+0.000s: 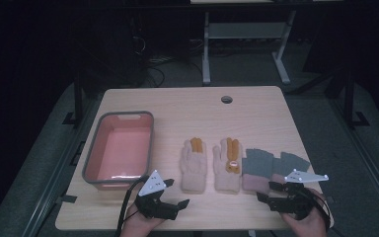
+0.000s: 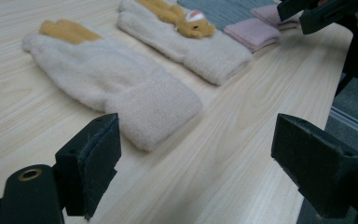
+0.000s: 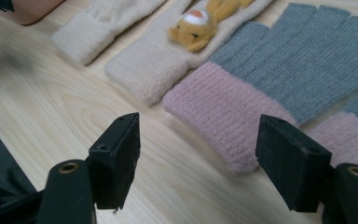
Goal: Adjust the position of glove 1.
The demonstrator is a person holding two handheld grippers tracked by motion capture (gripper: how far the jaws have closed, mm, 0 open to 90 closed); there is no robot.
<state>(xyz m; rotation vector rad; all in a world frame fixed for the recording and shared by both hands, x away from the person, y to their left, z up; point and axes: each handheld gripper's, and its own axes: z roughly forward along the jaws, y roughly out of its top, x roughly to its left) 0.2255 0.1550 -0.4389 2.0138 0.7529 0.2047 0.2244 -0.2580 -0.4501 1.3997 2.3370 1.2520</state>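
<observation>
**Pale wood, four gloves, both grippers wide and empty**

Black jaws stand at the near edge of the table. The left gripper rests near the front edge, left of centre, its jaws spread wide with nothing between them; in the left gripper view only bare wood lies in the gap. The right gripper sits at the near right corner, jaws likewise wide apart and holding nothing; in the right gripper view the pink cuff of a grey glove lies just ahead of the gap, untouched.

Past the grippers, four gloves lie flat in a row, cuffs toward the person. The left cream glove has orange fingertips and lies a little apart from the second cream glove, which bears a small orange toy animal on its back. Touching that one on its right is the grey glove, and a second grey glove lies beside it, partly behind the right gripper.

Farther left stands a grey-rimmed pink bin, empty. A round hole sits near the table's far edge.
</observation>
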